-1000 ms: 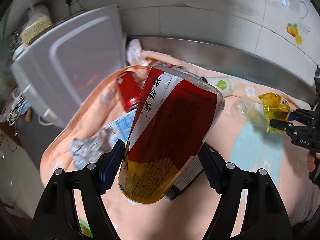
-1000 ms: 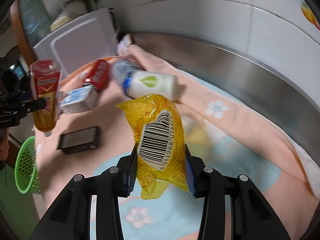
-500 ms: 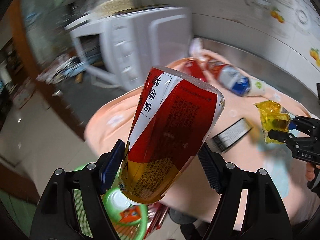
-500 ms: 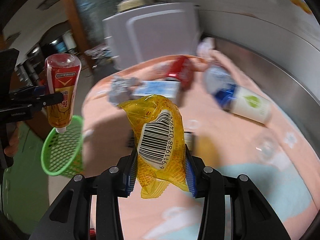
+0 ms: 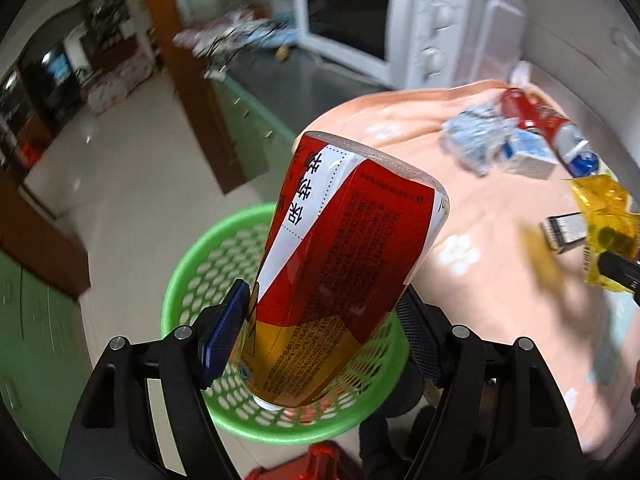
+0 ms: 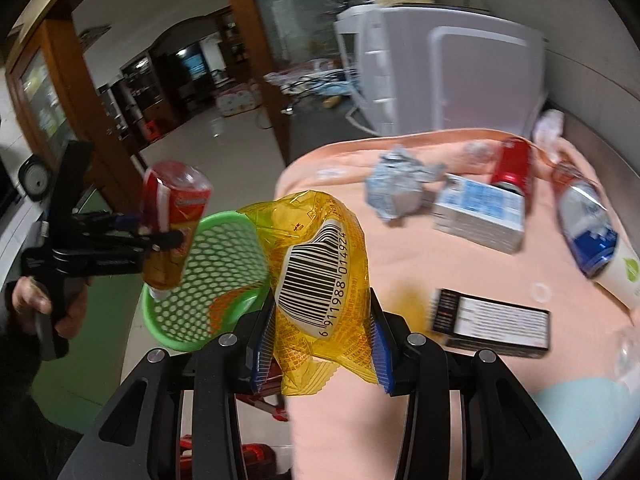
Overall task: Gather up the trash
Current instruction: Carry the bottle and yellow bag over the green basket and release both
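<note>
Basket [image 5: 192, 264] sits directly below the left hand-held gripper [image 5: 320, 332], which clamps a tube [image 5: 344, 264] cap-down; the right hand-held gripper [image 6: 320, 336], pinching a wrapper [image 6: 320, 264], is farther off.

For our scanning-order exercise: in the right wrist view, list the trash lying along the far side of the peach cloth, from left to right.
crumpled foil → blue-and-white carton → red can → plastic bottle

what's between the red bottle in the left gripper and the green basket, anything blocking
Nothing visible. The red bottle hangs cap-down in the left gripper right above the open green basket, with only air beneath it.
</note>
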Demonstrator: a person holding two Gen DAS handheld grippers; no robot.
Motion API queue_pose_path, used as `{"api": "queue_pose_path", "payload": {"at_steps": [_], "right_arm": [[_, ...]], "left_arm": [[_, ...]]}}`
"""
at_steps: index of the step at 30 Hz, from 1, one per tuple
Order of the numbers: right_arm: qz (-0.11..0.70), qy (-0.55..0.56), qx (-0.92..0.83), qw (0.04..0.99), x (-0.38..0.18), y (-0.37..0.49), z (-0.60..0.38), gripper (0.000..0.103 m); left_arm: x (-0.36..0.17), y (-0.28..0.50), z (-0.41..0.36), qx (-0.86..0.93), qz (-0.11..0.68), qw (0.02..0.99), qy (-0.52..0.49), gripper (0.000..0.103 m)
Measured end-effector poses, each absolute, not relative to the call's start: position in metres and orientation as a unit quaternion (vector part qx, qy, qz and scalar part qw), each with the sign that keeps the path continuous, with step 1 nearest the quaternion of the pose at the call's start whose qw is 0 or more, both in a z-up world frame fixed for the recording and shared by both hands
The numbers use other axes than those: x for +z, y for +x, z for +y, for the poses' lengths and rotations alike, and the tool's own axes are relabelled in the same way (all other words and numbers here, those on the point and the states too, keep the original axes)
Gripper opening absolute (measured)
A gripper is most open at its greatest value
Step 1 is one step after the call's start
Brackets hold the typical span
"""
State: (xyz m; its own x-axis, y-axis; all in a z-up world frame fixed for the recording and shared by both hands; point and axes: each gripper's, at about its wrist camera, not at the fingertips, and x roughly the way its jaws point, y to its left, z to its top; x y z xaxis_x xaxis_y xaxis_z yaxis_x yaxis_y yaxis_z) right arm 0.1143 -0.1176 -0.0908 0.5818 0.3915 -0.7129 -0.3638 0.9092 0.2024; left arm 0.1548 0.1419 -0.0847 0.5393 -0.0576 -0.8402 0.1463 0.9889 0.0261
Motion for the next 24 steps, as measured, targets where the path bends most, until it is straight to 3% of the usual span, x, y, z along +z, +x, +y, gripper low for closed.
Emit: {"api": "queue_pose_path", "payload": {"at_steps": [12,24], "right_arm": [[0.422,0.003,0.240,0.874,-0.101,0.125,-0.060,0.040],[0.429,-0.004,0.259,0.865,-0.108,0.138,-0.023,0.040]], "left_arm": [[-0.126,0.162,0.184,-0.026,0.512,0.859,0.007,0.075],[-0.123,0.154,0.199,-0.017,0.503,0.864,-0.002,0.077]]}}
